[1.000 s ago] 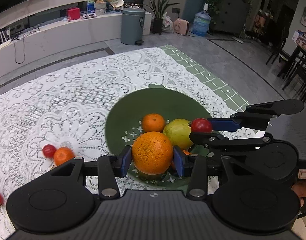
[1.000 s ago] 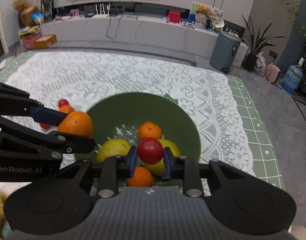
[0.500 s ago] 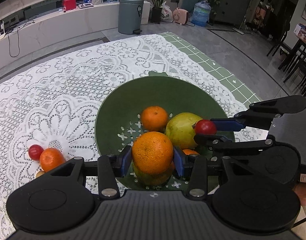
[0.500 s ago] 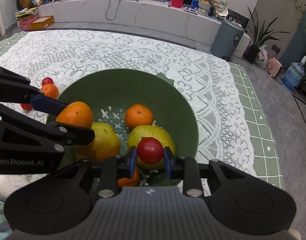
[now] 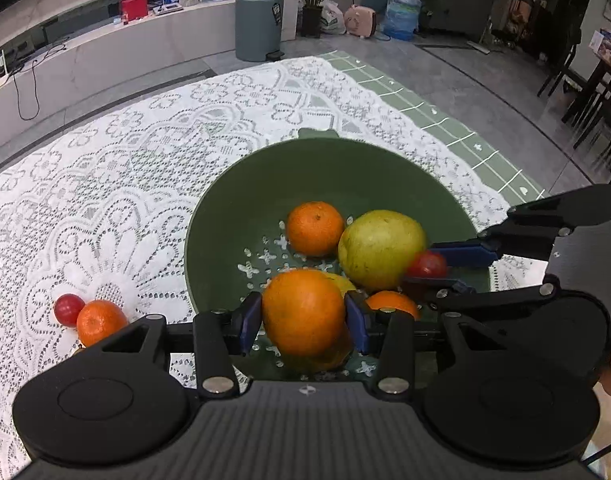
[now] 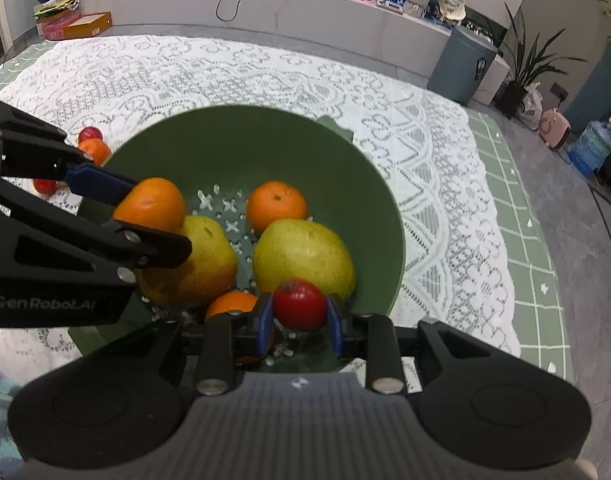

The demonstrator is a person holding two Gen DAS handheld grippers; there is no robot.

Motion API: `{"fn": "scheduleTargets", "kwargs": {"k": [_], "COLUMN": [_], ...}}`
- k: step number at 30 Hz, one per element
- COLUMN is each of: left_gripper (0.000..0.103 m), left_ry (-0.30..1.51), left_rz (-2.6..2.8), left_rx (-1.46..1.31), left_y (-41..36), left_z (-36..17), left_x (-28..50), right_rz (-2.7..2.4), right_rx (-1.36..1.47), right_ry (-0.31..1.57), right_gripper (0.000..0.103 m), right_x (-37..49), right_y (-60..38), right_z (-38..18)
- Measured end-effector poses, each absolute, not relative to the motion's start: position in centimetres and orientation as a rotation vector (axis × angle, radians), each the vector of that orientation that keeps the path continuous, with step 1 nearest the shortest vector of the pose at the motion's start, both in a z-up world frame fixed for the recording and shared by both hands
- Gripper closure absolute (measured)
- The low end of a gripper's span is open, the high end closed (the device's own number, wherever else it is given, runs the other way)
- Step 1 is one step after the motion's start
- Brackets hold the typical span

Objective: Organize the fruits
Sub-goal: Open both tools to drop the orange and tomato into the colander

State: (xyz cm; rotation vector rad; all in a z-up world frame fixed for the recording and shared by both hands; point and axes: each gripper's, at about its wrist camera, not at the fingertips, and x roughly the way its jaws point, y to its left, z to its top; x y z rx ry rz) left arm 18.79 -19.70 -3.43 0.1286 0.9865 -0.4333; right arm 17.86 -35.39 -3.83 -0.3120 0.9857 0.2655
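With both grippers low over the green colander bowl (image 5: 233,200), task looks approx. half done. Left gripper (image 5: 303,316) has the big orange (image 5: 303,312) between its blue pads, jaws starting to open. Right gripper (image 6: 299,310) is clamped tight on a small red fruit (image 6: 299,304). Already in bowl: 2 pears, 2 mandarins. Left on the lace cloth (image 5: 105,200): mandarin (image 5: 99,320), red fruit (image 5: 68,309), maybe 1-2 more at edge.

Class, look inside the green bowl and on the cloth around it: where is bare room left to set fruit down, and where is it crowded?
Free: the green bowl's far inner wall and perforated floor behind the small orange; also the lace cloth beyond the rim. Crowded: the bowl's near half, where two yellow-green fruits and another orange sit under both loaded tongs.
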Motion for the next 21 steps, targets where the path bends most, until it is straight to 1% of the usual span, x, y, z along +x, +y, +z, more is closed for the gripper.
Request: {"fn": "scheduleTargets", "kwargs": {"k": [8,11,14,16,21], "left_gripper": [0.044,0.038,0.034,0.032,0.030], "left_ry": [1.012,1.009,0.999,0.988,0.953], "left_rz": [-0.420,-0.428,-0.432,-0.434,-0.430], "left_rx": [0.075,0.075,0.065,0.057,0.041], "left_y": [-19.0,-19.1,-19.1,-19.0,-18.7], "left_z": [-4.1,-4.0,-3.6,-3.3,-2.1], "left_x": [19.2,19.1,18.9,18.8,18.1], "right_rz": [0.261,0.261,0.268,0.268,0.272], "right_rx": [-0.324,-0.327,-0.334,-0.347,-0.378], "right_ry": [0.992,0.993,0.983,0.971,0.934], "right_gripper": [0.077,0.075,0.064,0.051,0.034], "right_x": [17.8,17.7,17.5,17.3,16.4], "right_y": [-35.3,-35.3,-35.1,-34.9,-34.6], "right_z": [-4.1,-4.0,-3.7,-3.5,-2.7]}}
